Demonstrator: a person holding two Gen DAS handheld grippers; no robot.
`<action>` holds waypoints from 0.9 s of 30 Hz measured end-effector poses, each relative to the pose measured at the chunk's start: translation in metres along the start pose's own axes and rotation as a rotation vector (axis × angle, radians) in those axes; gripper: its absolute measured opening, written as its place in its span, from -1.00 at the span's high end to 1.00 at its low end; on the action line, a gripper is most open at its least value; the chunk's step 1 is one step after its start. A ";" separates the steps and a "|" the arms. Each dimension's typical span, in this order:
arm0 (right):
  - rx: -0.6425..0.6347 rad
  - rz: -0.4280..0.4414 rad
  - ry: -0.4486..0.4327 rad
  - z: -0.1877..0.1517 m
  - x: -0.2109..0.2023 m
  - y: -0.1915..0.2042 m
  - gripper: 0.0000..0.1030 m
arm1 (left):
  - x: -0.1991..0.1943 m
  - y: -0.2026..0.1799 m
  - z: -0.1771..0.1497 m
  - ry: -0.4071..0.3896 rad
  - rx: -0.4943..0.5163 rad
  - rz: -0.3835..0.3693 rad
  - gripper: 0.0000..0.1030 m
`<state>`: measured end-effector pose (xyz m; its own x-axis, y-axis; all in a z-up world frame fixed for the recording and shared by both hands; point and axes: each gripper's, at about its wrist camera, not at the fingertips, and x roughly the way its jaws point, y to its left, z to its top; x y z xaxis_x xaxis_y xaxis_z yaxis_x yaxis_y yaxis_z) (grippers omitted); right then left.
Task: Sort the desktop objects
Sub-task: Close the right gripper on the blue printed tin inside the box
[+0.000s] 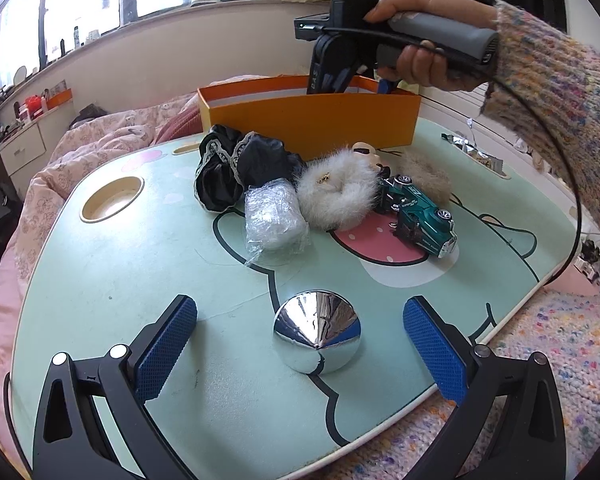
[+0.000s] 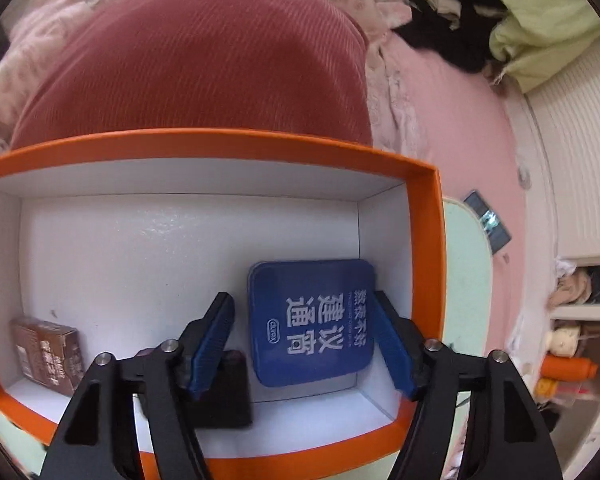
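**Right gripper inside the orange box**

While my right gripper [image 2: 304,340] hangs spread and empty within the orange box [image 2: 424,248], a blue tin [image 2: 312,320] lies between its fingers, near the right wall. My left gripper [image 1: 300,344] gapes wide around the chrome cone [image 1: 318,330], near the table's edge [image 1: 512,300].
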<state>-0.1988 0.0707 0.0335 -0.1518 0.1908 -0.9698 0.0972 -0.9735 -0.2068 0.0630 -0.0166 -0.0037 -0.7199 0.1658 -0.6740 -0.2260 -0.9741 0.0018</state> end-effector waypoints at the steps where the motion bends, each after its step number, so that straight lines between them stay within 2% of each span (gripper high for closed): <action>1: 0.007 0.041 -0.004 0.002 -0.002 -0.003 -0.44 | -0.001 0.000 0.000 -0.001 0.000 0.000 -0.99; 2: 0.001 0.085 -0.013 0.004 -0.004 -0.003 -0.44 | -0.001 0.001 0.000 -0.001 -0.001 -0.001 -0.99; 3: -0.011 0.167 -0.025 0.006 -0.009 -0.002 -0.44 | -0.001 0.001 0.000 -0.001 -0.002 -0.001 -0.99; 4: -0.026 0.286 -0.028 0.006 -0.014 -0.002 -0.43 | -0.001 0.001 0.000 -0.001 -0.002 -0.002 -0.99; 5: -0.034 0.410 -0.014 0.004 -0.018 -0.004 -0.26 | -0.001 0.001 0.000 -0.001 -0.002 -0.002 -0.99; 6: -0.036 0.480 -0.005 0.003 -0.021 -0.006 -0.04 | -0.001 0.001 0.000 -0.001 -0.003 -0.003 -0.99; 7: -0.053 0.479 -0.029 0.001 -0.028 -0.008 -0.04 | -0.001 0.001 -0.001 -0.001 -0.005 -0.005 -0.99; 9: -0.175 0.300 -0.178 -0.005 -0.051 -0.004 -0.06 | -0.001 0.002 -0.002 -0.001 -0.005 -0.005 -0.99; 11: -0.372 0.059 -0.298 -0.012 -0.068 0.003 -0.06 | 0.000 0.002 -0.003 -0.002 -0.004 -0.005 -0.99; 13: -0.547 -0.021 -0.281 -0.005 -0.064 -0.003 -0.06 | 0.000 0.002 -0.003 -0.003 -0.005 -0.006 -0.99; 16: -0.786 -0.140 -0.229 -0.014 -0.054 -0.007 -0.06 | -0.001 0.004 -0.005 -0.009 -0.007 -0.008 -0.99; 17: -0.847 -0.160 -0.196 -0.016 -0.047 -0.009 -0.05 | 0.000 0.004 -0.005 -0.010 -0.008 -0.008 -0.99; 21: -1.042 -0.127 -0.038 -0.032 -0.013 -0.005 0.08 | 0.000 0.004 -0.007 -0.014 -0.010 -0.008 -0.99; 23: -1.109 -0.090 -0.014 -0.040 -0.008 -0.002 0.29 | 0.000 0.003 -0.007 -0.016 -0.007 -0.006 -0.99; 25: -1.130 -0.056 -0.017 -0.038 -0.011 -0.003 0.25 | 0.000 0.003 -0.008 -0.019 -0.006 -0.002 -0.99; 27: -1.140 -0.049 -0.019 -0.029 -0.011 -0.008 0.08 | 0.000 0.003 -0.008 -0.021 -0.010 0.000 -0.99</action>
<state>-0.1694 0.0795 0.0422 -0.1941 0.2138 -0.9574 0.9258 -0.2827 -0.2508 0.0681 -0.0204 -0.0098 -0.7336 0.1686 -0.6583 -0.2196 -0.9756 -0.0052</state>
